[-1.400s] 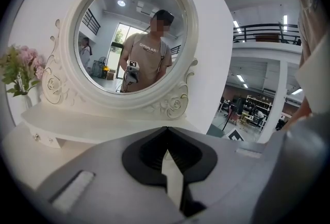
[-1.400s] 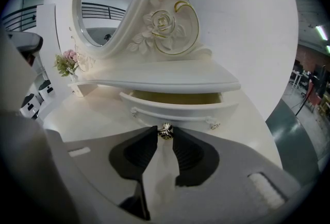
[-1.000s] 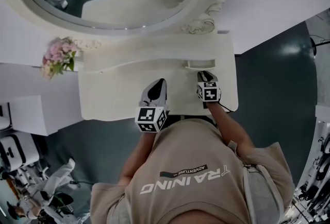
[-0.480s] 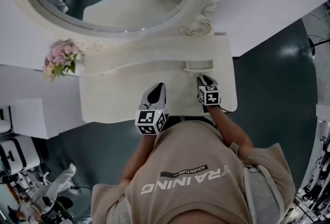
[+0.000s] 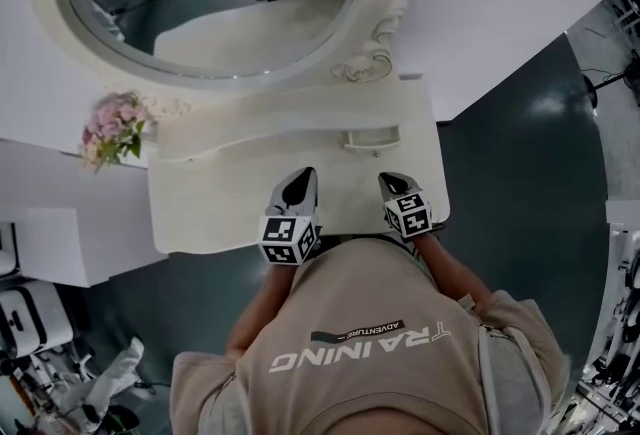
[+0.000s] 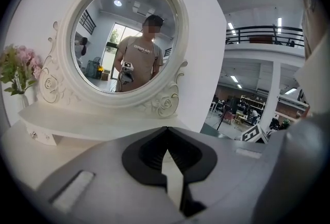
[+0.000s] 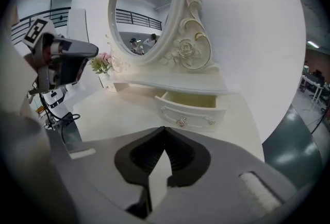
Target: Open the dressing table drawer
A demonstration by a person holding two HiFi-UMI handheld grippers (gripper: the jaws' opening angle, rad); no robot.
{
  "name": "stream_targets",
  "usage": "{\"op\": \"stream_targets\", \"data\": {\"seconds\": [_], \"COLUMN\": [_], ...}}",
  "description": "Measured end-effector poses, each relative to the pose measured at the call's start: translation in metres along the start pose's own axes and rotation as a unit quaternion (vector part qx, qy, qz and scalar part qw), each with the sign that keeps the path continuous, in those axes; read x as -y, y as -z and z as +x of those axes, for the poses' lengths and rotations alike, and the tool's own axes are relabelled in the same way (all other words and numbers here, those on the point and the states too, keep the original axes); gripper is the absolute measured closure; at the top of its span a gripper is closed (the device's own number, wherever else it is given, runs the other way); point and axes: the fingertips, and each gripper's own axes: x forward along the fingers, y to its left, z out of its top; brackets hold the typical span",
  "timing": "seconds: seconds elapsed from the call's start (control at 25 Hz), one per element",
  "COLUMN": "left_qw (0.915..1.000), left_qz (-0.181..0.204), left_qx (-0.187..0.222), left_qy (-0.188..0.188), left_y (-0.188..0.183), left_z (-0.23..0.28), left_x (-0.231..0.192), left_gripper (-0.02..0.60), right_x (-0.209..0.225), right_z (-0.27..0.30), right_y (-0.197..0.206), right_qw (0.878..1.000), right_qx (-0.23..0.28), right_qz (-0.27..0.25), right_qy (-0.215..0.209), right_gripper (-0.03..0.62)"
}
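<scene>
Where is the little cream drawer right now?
In the head view, the small cream drawer stands pulled open on the right side of the cream dressing table, below the oval white-framed mirror and ahead of the right tool.

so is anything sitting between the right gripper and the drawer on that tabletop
Nothing visible. Only bare tabletop lies between the right gripper and the drawer, which stands pulled out with its knob facing the gripper. The gripper's jaws have just closed with nothing between them, apart from the drawer.

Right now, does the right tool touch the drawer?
Apart. Right gripper view shows tabletop between drawer and the right tool, jaws just closed empty.
</scene>
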Motion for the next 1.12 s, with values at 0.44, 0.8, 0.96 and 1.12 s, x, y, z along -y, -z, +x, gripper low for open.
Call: {"op": "stream_targets", "data": {"seconds": [0.44, 0.8, 0.96, 1.12], "left_qw": [0.9993, 0.9954, 0.9946, 0.9937], "left_qz": [0.025, 0.081, 0.079, 0.078], "left_qx": [0.011, 0.051, 0.067, 0.080], "left_qy": [0.027, 0.004, 0.008, 0.012], "left_y": [-0.034, -0.092, -0.116, -0.131], "left_z": [0.002, -0.006, -0.010, -0.010], "left_x": [0.010, 0.002, 0.003, 0.008], "left_gripper": [0.563, 0.563, 0.563, 0.563], "right_x": [-0.025, -0.046, -0.044, -0.037], "right_z": [-0.066, -0.111, -0.127, -0.140], "right_y": [-0.103, -0.189, -0.212, -0.228], "right_qw": [0.991, 0.973, 0.968, 0.964], "right_qx": [0.120, 0.202, 0.223, 0.237], "right_qz": [-0.014, -0.092, -0.095, -0.097], "right_qy": [-0.053, -0.068, -0.072, -0.065], "right_gripper": [0.592, 0.592, 0.592, 0.592]}}
